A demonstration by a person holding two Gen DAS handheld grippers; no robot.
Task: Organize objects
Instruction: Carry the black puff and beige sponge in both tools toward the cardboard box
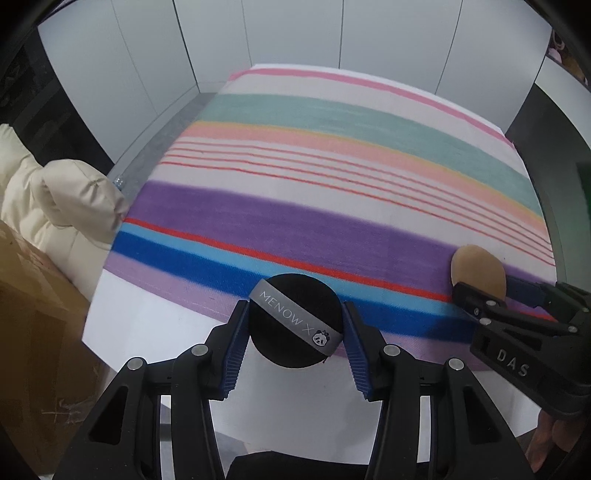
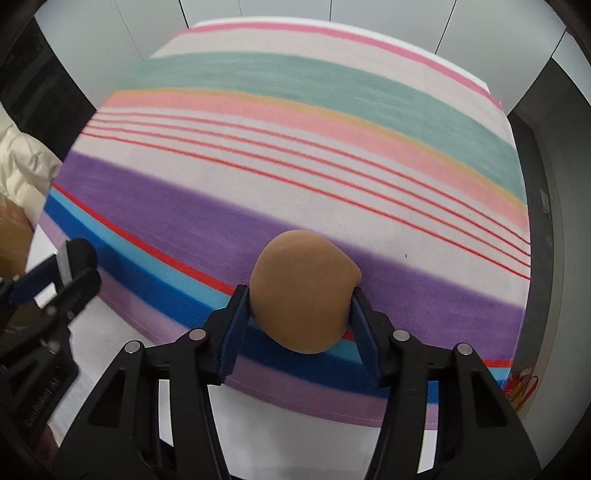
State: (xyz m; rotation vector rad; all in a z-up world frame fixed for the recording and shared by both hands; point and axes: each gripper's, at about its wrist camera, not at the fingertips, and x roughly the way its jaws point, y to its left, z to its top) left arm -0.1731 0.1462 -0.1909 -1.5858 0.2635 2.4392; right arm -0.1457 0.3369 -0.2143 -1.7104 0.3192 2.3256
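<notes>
A round black powder puff point(image 1: 291, 325) with a grey "MENOW X" band sits between the blue pads of my left gripper point(image 1: 294, 306), which is shut on its two sides. It hovers over the near edge of the striped cloth point(image 1: 332, 166). My right gripper point(image 2: 299, 292) is shut on a tan, egg-shaped makeup sponge point(image 2: 301, 291), which bulges slightly where the pads press. In the left wrist view the tan sponge point(image 1: 478, 269) shows at the far right in the right gripper point(image 1: 491, 291). The left gripper point(image 2: 74, 266) appears at the left edge of the right wrist view.
The striped cloth covers most of a white table point(image 1: 155, 325). A cream padded jacket point(image 1: 55, 199) and a cardboard box point(image 1: 33, 314) lie off the table's left side. White cabinet doors point(image 1: 295, 33) stand behind. A small colourful item point(image 2: 522, 384) peeks in at the right edge.
</notes>
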